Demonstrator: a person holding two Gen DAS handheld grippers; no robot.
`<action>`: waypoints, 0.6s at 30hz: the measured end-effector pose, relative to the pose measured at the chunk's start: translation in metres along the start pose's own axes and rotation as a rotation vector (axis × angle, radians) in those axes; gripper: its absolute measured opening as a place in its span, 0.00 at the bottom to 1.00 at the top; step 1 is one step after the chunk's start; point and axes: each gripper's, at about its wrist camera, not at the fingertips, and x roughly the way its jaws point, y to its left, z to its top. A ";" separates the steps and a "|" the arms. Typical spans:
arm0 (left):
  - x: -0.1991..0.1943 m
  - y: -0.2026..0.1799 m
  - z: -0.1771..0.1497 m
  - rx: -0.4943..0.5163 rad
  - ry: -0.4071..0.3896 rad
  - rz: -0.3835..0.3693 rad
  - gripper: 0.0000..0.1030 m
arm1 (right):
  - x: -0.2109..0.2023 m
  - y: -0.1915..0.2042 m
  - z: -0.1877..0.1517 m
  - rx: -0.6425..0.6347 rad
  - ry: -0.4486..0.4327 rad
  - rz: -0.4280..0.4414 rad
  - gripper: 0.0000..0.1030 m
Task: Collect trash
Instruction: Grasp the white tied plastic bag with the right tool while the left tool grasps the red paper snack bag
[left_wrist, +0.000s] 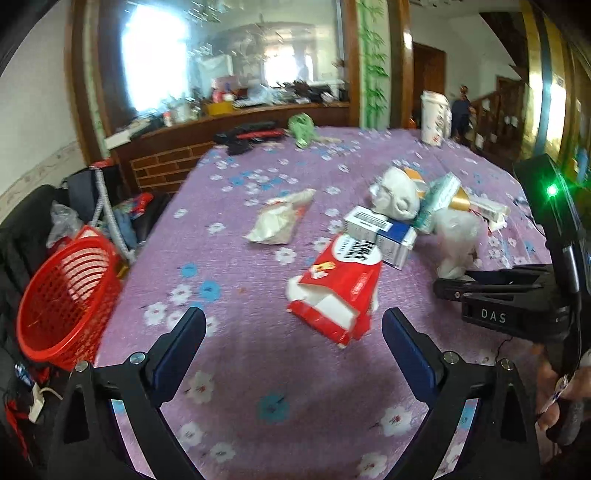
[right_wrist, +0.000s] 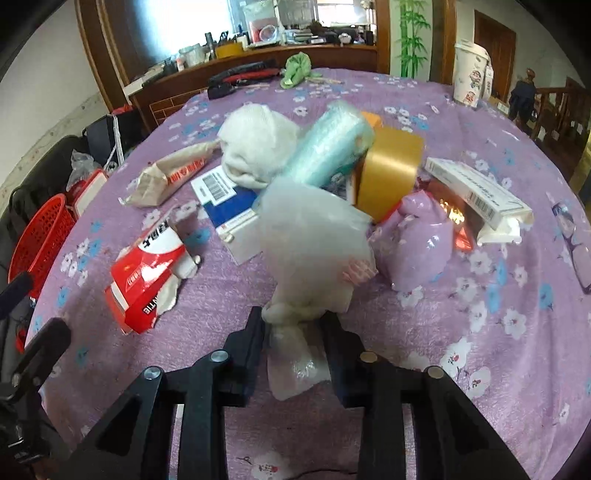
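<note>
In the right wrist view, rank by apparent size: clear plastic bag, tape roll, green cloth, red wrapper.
1. Clear plastic bag, though nearest the camera, so inflated.
2. Red wrapper and tape roll look alike.
3. Green cloth, far off.

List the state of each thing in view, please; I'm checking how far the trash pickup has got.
Right gripper: fingers shut on the clear crumpled plastic bag.
Left gripper: fingers open, nothing between them.
Red-and-white torn paper packet: lying on the table, torn open.
Red plastic mesh basket: beside the table, tilted, looks empty.
Brown tape roll: leaning in the pile.
White-and-blue flat carton: lying flat.
</note>
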 end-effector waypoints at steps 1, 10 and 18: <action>0.005 -0.002 0.003 0.011 0.012 -0.008 0.93 | -0.003 -0.003 -0.001 0.008 -0.005 0.006 0.32; 0.067 -0.027 0.021 0.092 0.149 0.009 0.93 | -0.025 -0.026 -0.014 0.054 -0.041 0.042 0.32; 0.086 -0.022 0.026 0.045 0.199 0.017 0.68 | -0.034 -0.027 -0.016 0.055 -0.063 0.067 0.33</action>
